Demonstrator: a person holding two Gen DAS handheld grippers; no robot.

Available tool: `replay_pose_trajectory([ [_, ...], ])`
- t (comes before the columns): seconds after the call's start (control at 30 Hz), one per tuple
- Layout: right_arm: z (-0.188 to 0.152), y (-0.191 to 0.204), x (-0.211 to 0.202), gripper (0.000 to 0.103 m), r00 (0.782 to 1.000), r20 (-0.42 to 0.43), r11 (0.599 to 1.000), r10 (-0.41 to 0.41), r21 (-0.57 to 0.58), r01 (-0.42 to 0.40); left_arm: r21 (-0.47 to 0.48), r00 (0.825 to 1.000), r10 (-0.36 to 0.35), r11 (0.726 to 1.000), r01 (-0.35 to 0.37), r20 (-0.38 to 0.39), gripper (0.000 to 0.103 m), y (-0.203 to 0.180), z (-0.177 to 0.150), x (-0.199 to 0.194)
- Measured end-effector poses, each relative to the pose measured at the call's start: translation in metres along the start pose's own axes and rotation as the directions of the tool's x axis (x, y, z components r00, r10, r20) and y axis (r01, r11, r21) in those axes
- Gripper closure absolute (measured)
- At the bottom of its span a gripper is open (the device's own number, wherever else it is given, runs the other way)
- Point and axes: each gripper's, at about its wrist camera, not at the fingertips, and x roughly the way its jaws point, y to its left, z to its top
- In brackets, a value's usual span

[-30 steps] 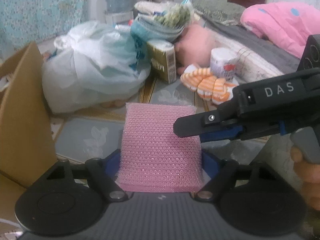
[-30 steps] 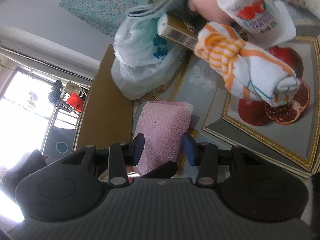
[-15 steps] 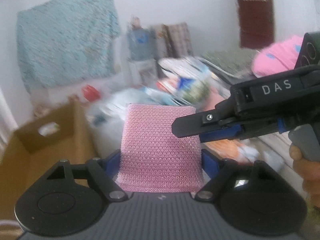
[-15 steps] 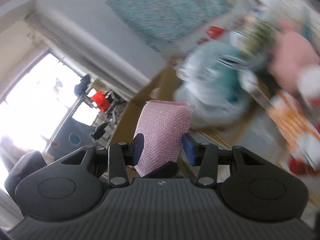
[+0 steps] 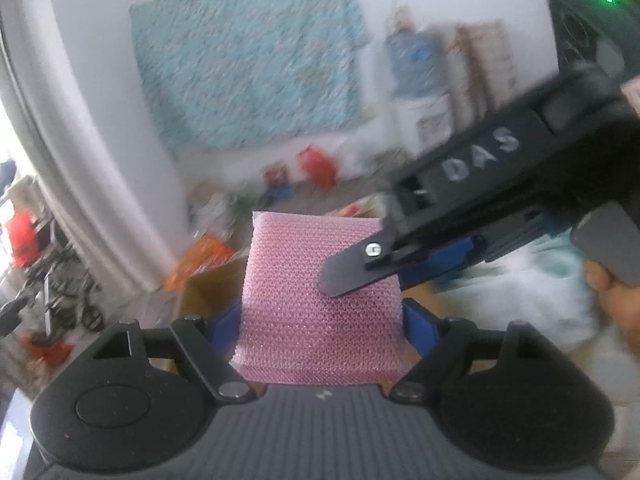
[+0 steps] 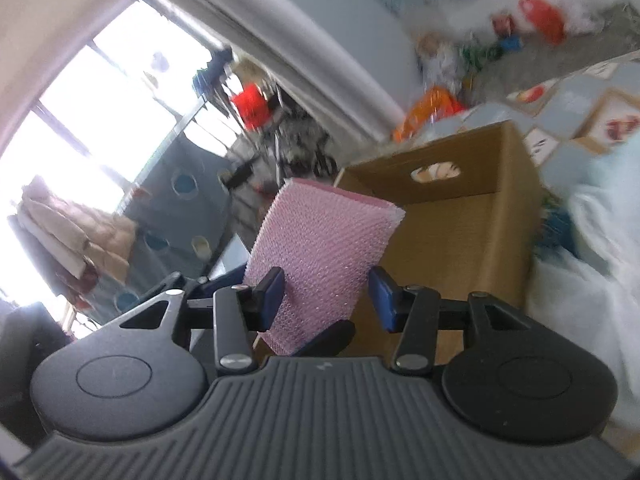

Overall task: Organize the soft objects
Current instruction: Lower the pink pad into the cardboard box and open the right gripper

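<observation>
Pink mesh sponge is up in the air, clamped wide between the left gripper pads. Right gripper straddles its edge, jaws opening, far pad already clear. Cardboard box sits open just beyond. Risk: views are blurred; with one grip left, the squashy sponge may twist out and drop short of the box.

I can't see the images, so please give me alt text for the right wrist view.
A pink mesh sponge stands between the right gripper's opening blue pads, the right-hand pad clear of it. Behind is an open cardboard box, with a bright window to the left.
</observation>
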Motion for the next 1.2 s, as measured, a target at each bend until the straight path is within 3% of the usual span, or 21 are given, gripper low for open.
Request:
replay_pose_trajectory([
  [0.2,0.045,-0.003,0.105,0.049,0.988,-0.145,0.995,-0.057,0.069,0.068,-0.005,0.984,0.074,0.997,-0.076,-0.161,0.019,0.038,0.01,0.095],
  [0.4,0.075,-0.035,0.175,0.049,0.973,-0.217,0.981,-0.078,0.158,0.113,-0.025,0.958,0.071,0.996,-0.081,-0.278,0.019,0.061,0.014,0.168],
  [0.77,0.087,-0.083,0.247,0.044,0.964,-0.258,0.961,-0.072,0.242,0.137,0.012,0.92,0.115,0.993,-0.119,-0.374,0.017,0.068,0.002,0.215],
  [0.97,0.082,-0.104,0.268,0.044,0.967,-0.25,0.938,-0.055,0.32,0.136,0.047,0.914,0.156,0.988,-0.149,-0.376,0.013,0.063,-0.002,0.209],
  [1.2,0.085,-0.103,0.266,0.039,0.977,-0.206,0.943,-0.051,0.314,0.115,0.006,0.911,0.155,0.986,-0.165,-0.381,0.013,0.091,-0.004,0.212],
])
